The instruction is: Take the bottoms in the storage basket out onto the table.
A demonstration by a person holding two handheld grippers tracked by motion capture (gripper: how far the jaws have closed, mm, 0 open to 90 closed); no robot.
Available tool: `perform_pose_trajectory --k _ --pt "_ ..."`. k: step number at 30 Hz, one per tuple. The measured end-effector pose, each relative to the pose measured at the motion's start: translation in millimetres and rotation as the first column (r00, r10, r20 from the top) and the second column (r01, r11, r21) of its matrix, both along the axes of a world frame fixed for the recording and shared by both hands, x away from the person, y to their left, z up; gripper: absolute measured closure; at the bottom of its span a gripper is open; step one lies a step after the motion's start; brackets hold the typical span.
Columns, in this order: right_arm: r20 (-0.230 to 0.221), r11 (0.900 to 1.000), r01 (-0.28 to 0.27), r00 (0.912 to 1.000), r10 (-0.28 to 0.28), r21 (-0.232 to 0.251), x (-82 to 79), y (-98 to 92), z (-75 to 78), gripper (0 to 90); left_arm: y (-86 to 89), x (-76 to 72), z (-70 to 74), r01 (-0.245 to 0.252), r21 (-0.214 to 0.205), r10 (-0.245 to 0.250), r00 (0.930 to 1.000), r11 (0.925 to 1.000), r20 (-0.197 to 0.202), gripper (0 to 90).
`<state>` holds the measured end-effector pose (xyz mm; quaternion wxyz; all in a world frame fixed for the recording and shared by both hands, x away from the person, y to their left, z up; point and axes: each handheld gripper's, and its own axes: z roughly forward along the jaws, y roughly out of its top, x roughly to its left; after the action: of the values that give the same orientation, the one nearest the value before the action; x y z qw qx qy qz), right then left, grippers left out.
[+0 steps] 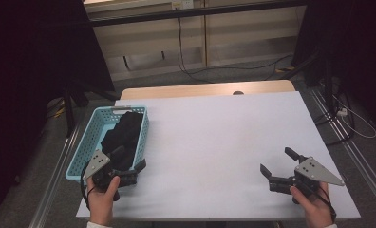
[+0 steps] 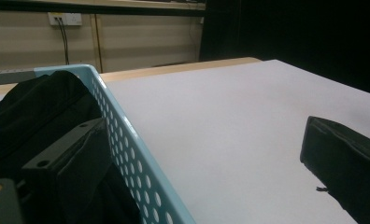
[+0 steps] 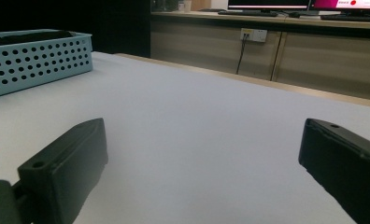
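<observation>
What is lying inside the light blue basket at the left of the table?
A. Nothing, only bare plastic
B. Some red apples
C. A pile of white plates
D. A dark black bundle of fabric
D: the high view shows a black fabric bundle lying in the blue basket, by the left gripper.

no readable text, labels, brands or numbers, monitor [image 3: 267, 3] lettering too blurred

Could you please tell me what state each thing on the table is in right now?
Blue basket: upright, holding the black cloth.
Black cloth: bunched up inside the basket.
Left claw: open, straddling the basket's near right wall.
Right claw: open, empty, over bare table.
</observation>
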<state>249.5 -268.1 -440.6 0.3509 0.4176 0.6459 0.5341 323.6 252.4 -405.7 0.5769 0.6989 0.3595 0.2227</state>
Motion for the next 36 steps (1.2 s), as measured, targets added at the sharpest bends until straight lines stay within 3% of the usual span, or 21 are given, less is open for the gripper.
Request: perform_pose_trajectory --k 11,19,36 --pt "0.005 1.0 0.006 1.0 -0.006 -0.003 -6.1 -4.5 0.8 0.5 -5.9 3.1 1.5 0.015 -0.005 -0.015 0.9999 0.9999 0.0 2.0" --pt "0.003 0.9998 -0.022 0.9998 0.022 -0.002 -3.9 -0.6 0.9 0.4 -3.8 2.3 4.4 0.011 -0.017 -0.011 0.9999 0.9998 0.003 2.1" --pt "-0.01 0.9981 -0.059 0.9982 0.059 -0.018 -5.2 1.7 -0.4 0.5 -5.2 8.5 28.8 0.0 -0.044 0.001 0.9998 0.999 0.022 2.2"
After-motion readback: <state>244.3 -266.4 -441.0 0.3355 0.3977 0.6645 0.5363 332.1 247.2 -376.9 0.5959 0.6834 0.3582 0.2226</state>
